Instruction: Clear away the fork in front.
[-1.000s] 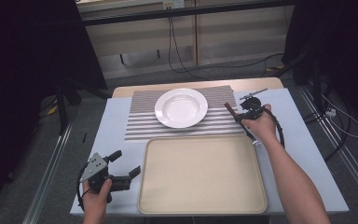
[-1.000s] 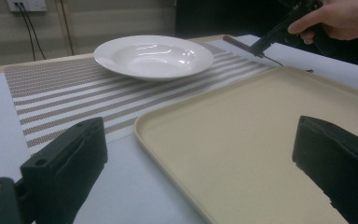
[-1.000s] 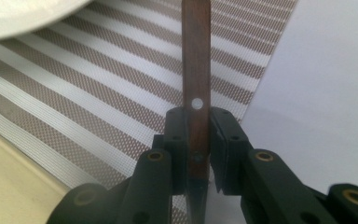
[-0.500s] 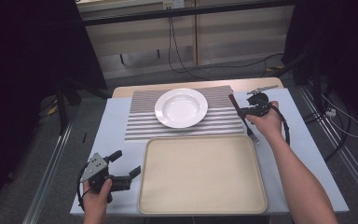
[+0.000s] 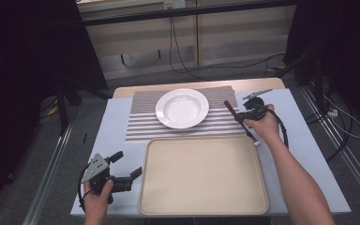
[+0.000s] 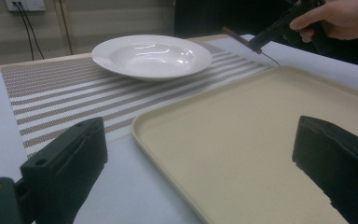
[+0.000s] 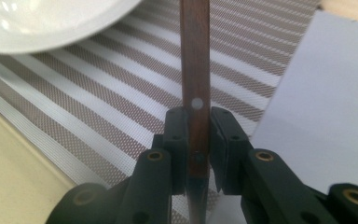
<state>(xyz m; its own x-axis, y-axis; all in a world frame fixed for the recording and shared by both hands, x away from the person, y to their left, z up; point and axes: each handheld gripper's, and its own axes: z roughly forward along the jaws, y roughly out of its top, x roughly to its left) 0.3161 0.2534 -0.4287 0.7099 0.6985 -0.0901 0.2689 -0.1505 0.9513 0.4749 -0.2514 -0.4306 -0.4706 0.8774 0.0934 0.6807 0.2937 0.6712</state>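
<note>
My right gripper [image 5: 238, 115] is shut on a knife with a brown wooden handle [image 5: 228, 106]. It holds the knife just above the right edge of the striped placemat [image 5: 140, 123]. In the right gripper view the jaws [image 7: 196, 121] clamp the knife handle [image 7: 195, 56] near a rivet, and the handle points away towards the white plate [image 7: 51, 23]. The thin blade [image 5: 251, 136] trails back to the far right corner of the beige tray [image 5: 204, 174]. My left gripper [image 5: 127, 163] is open at the table's front left, beside the tray's left edge [image 6: 168, 121].
The white plate [image 5: 182, 108] stands on the placemat behind the tray. A pale blue cloth [image 5: 300, 140] covers the table. Cables [image 5: 337, 126] run on the floor to the right, and dark curtains flank the table.
The right hand has shifted slightly with the knife still in its jaws, staying at the placemat's right edge. The left gripper has not moved.
</note>
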